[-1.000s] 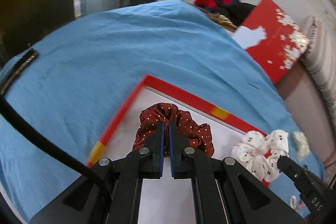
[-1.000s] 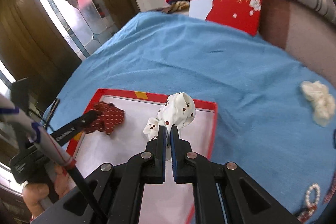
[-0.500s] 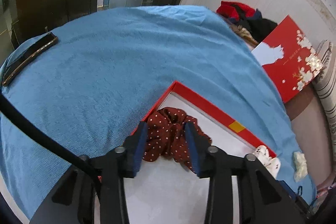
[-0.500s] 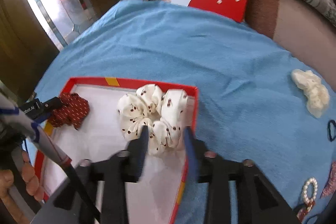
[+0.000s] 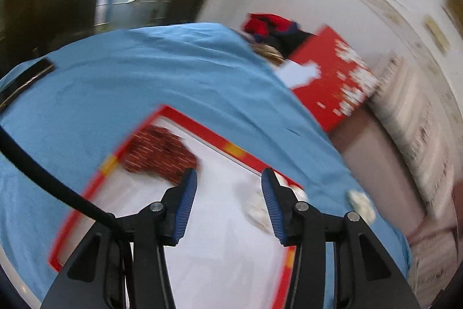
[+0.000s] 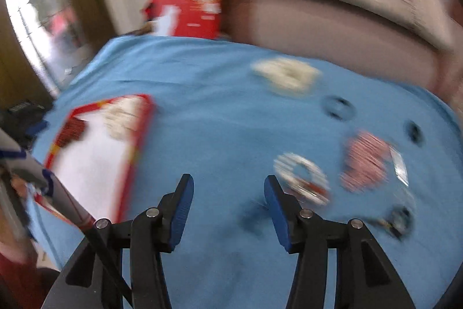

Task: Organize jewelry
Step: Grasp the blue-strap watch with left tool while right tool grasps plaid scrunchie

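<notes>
Blue bedspread (image 6: 220, 83) now lies under the released, empty right claw (image 6: 227, 207), swung from the box (image 5: 220, 245) toward loose bracelets (image 6: 301, 178); left claw (image 5: 228, 204) has let go of the red scrunchie (image 5: 162, 152).

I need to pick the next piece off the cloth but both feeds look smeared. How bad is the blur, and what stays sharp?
Left wrist view: motion-smeared; the dark red scrunchie in the red tray streaks, while the left gripper stays crisp. Right wrist view: worse; the cream scrunchie and the beaded ring are smudges, and only the right gripper is sharp.
</notes>
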### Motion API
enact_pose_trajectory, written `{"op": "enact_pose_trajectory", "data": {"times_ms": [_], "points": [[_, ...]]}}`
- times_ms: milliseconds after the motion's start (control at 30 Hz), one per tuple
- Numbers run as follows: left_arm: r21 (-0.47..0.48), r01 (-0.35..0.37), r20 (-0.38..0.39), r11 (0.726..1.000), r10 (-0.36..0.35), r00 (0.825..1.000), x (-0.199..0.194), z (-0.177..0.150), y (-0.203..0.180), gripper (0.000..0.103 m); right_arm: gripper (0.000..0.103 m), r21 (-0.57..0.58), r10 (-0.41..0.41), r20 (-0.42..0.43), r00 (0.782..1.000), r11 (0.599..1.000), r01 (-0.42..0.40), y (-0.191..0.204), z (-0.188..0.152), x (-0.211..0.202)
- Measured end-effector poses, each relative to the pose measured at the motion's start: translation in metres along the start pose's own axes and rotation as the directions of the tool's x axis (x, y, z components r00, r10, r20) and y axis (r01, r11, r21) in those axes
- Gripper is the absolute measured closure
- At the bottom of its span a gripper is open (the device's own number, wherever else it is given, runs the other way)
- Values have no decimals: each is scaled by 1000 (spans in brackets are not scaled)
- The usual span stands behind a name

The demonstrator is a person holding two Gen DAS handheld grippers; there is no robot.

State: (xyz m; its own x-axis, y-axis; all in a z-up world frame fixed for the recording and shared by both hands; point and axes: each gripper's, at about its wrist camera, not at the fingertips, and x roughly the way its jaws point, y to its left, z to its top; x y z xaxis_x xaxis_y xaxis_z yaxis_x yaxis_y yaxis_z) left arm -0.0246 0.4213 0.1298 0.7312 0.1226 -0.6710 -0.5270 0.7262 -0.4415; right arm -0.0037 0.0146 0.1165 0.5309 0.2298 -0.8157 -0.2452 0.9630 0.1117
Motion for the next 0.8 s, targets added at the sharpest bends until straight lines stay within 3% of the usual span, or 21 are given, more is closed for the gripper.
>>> {"op": "enact_pose_trajectory", "data": {"times_ms": [133,267,367,467,533,600,700,800], "points": [[93,95,-82,991,-87,993,4,-33,-47,58,48,122,-92,-38,995,988,96,-68,-33,-17],[201,234,-215,951,-190,958,12,-77,-100,58,48,191,-119,-45,992,973,126,-101,-57,-31],[290,333,-294,897,-248,923,13,-113,-132,57,48,229,-118,-49,992,965,126,-118,-70,-32],[404,451,-410,796,-283,867,13,-152,-162,53,48,259,-107,-54,993,959,117,-126,-79,-26],[471,502,-463,725,-282,840,12,-173,-175,50,48,277,-95,-54,994,955,107,-129,-79,-21],[527,538,-501,658,-270,822,11,-190,-184,48,48,287,-79,-43,996,954,88,-131,-73,-15],[589,566,-534,577,-247,808,10,-211,-192,47,48,298,-58,-23,998,952,62,-137,-58,-5],[618,584,-544,527,-250,801,12,-225,-197,40,45,314,-39,-8,999,949,40,-142,-42,9]]}}
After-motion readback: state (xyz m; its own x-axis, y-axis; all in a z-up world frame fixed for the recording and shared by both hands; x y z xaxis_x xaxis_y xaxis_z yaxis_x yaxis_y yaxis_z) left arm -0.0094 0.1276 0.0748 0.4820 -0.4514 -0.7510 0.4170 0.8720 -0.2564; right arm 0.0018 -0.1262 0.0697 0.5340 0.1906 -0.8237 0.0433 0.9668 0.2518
